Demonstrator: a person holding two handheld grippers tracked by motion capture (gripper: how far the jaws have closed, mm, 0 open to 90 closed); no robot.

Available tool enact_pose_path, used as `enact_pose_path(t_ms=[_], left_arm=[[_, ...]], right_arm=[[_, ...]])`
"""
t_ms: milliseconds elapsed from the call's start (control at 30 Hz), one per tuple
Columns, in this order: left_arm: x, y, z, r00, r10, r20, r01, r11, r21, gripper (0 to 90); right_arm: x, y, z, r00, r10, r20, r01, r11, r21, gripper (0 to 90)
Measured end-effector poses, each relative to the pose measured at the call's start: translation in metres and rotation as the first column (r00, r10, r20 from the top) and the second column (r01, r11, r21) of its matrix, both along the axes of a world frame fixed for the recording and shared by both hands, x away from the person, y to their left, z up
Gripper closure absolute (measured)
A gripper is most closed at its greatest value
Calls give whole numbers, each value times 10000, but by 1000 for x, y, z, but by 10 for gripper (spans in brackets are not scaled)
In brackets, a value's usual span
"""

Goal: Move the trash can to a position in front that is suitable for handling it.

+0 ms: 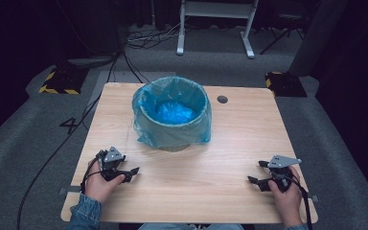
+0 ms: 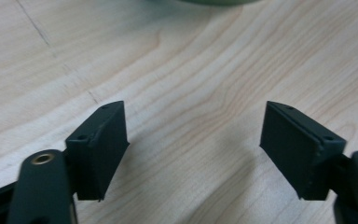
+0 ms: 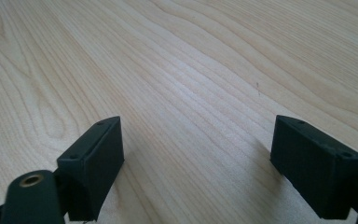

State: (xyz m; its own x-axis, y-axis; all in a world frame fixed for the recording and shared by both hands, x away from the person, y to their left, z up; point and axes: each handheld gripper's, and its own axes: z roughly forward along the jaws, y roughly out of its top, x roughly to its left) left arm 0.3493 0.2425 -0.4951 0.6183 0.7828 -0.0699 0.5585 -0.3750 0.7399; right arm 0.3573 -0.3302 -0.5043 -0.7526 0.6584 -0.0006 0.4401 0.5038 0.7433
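Two grippers sit low over the wooden table [image 1: 230, 143], one per hand, both near the person's edge. Left gripper [image 1: 124, 171] is at the table's left, held by the left hand [image 1: 100, 184], denim sleeve [image 1: 84, 213] below it at the bottom edge. Right gripper [image 1: 258, 172] is at the table's right, held by the right hand [image 1: 285, 191], grey three-cornered plate on top. The two are well apart, w/ bare wood between them.

Left gripper view: its jaws are spread wide, nothing between them, just wood grain underneath; pads [image 2: 100, 149] hang close above the surface, shadows right under them. A sliver of the bin's base [image 2: 214, 2] shows at the top edge, so this gripper points roughly toward it. Right gripper view: jaws likewise spread wide, pads [image 3: 93, 163] close over bare wood, nothing pinched.

Nearest thing is the round bin [image 1: 175, 143], standing upright approx mid-table, toward the far side, nearer the left gripper than the right, touching neither. A translucent blue bag [image 1: 172, 108] lines it, rim folded over the outside and draping down the wall; bag bottom bunches inside. A small round cable hole [image 1: 222, 99] in the tabletop lies just right of the bin. Beyond the table: grey carpet, cables, white desk legs [image 1: 215, 28].
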Motion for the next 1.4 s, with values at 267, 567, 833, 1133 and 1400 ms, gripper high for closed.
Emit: enact_pose_path(t_ms=[267, 567, 833, 1133, 1400], left_arm=[[-6, -8, 26, 9987, -447, 225, 457, 9978, -474, 230], [-11, -19, 60, 9966, -706, 433, 749, 9914, -1075, 250], [2, -19, 88, 9905, -550, 1257, 690, 9916, -1092, 243], [20, -19, 109, 9845, -812, 1553, 977, 9900, -1016, 243], [36, -19, 131, 9809, -882, 1735, 930, 9955, -197, 212]], right_arm=[[0, 0, 0, 10000, 1, 15, -1, 10000, -9, 174], [0, 0, 0, 10000, 14, 46, -14, 10000, -26, 178], [-1, 0, 0, 10000, 11, 52, -10, 10000, -41, 179], [-1, 0, 0, 10000, 15, 53, -15, 10000, -38, 179], [-1, 0, 0, 10000, 12, 51, -12, 10000, -38, 179]])
